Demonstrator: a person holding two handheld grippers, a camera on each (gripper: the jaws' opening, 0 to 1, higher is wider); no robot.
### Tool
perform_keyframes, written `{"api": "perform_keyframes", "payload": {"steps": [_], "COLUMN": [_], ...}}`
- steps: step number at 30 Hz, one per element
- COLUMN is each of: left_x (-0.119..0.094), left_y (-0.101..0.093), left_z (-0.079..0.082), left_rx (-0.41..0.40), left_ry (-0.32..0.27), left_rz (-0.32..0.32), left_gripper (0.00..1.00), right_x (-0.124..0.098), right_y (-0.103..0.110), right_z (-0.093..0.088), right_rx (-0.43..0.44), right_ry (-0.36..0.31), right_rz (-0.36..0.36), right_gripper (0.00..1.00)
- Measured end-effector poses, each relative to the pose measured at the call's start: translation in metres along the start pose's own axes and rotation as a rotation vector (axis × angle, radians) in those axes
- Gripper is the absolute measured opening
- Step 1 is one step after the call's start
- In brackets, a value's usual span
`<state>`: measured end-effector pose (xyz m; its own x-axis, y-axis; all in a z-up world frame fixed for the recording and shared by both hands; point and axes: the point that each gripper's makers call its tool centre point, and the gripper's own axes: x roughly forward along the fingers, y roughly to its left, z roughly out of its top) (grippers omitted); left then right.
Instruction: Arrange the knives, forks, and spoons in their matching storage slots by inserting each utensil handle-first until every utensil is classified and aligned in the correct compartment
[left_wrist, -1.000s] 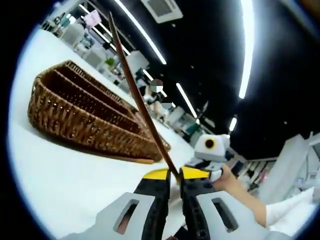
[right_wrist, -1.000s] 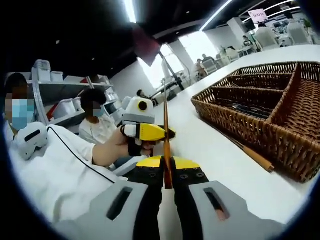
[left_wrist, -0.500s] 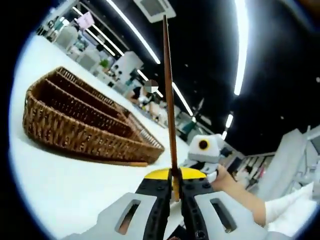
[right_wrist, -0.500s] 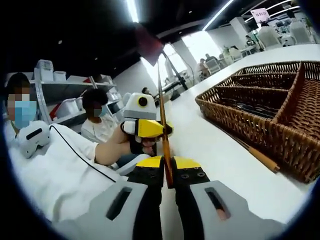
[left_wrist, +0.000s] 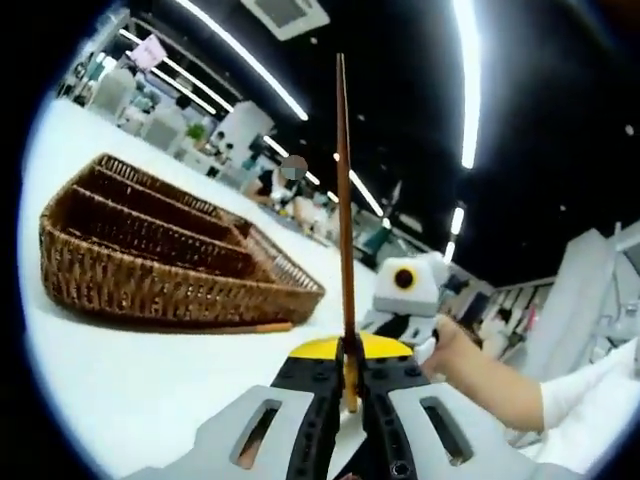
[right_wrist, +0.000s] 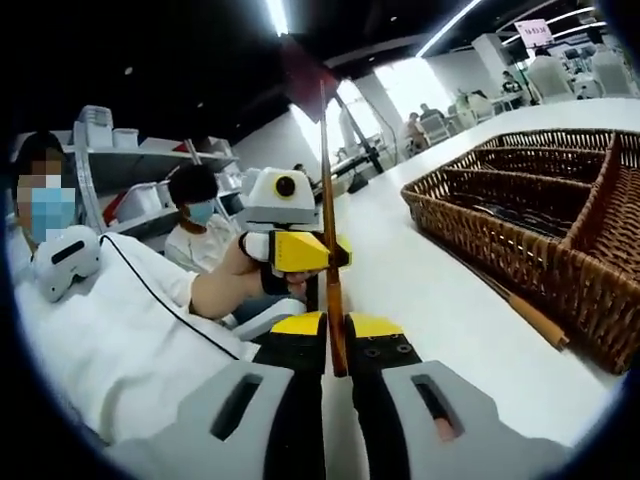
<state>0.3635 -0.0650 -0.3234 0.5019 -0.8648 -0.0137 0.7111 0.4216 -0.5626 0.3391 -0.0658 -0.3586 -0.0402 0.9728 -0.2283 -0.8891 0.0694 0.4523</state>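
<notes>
The white table (left_wrist: 130, 390) is the largest thing, and the wicker basket (left_wrist: 150, 270) stands on it. In the left gripper view the basket is to the left of the left gripper (left_wrist: 346, 385), well apart from it. Its long compartments run side by side. In the right gripper view the basket (right_wrist: 520, 215) is on the right side, and some dark things lie in one compartment, but they are too unclear to name.

A wooden stick (right_wrist: 535, 318) lies on the table just beside the front wall of the basket, along it; in the left gripper view it (left_wrist: 255, 327) appears as a thin brown line at the foot of the basket.

A person in a white sleeve (right_wrist: 110, 340) is on the far side from the basket.

The left gripper has its jaws nearly together and they clamp a thin brown utensil handle (left_wrist: 343, 200), which stands up from the jaws, away from the basket. The right gripper (right_wrist: 336, 350) also has narrow jaws, closed on a brown utensil handle (right_wrist: 327, 200) that points upward. I cannot tell which kind of utensil each one is.

In the right gripper view the left gripper (right_wrist: 295, 252) is just behind this handle, held by a hand (right_wrist: 235, 285).
</notes>
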Motion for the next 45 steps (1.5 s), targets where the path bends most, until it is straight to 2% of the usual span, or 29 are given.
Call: {"api": "perform_keyframes", "payload": {"steps": [14,32,41,45], "left_x": [0.004,0.005,0.006,0.006], "left_y": [-0.005,-0.003,-0.001,0.001], "left_z": [-0.007,-0.007,-0.010,-0.010], "left_rx": [0.047,0.054,0.048,0.082], "left_ry": [0.040,0.040,0.038,0.037], "left_rz": [-0.006,-0.004,-0.008,0.000], "left_gripper": [0.03,0.03,0.04,0.05], "right_x": [0.005,0.007,0.008,0.008], "right_y": [0.003,0.001,0.003,0.003], "right_z": [-0.009,-0.012,-0.014,-0.015], "right_rx": [0.001,0.011,0.060,0.077], "right_ry": [0.042,0.048,0.059,0.067], "right_rz": [0.012,0.008,0.008,-0.001], "right_gripper": [0.07,0.07,0.06,0.06]}}
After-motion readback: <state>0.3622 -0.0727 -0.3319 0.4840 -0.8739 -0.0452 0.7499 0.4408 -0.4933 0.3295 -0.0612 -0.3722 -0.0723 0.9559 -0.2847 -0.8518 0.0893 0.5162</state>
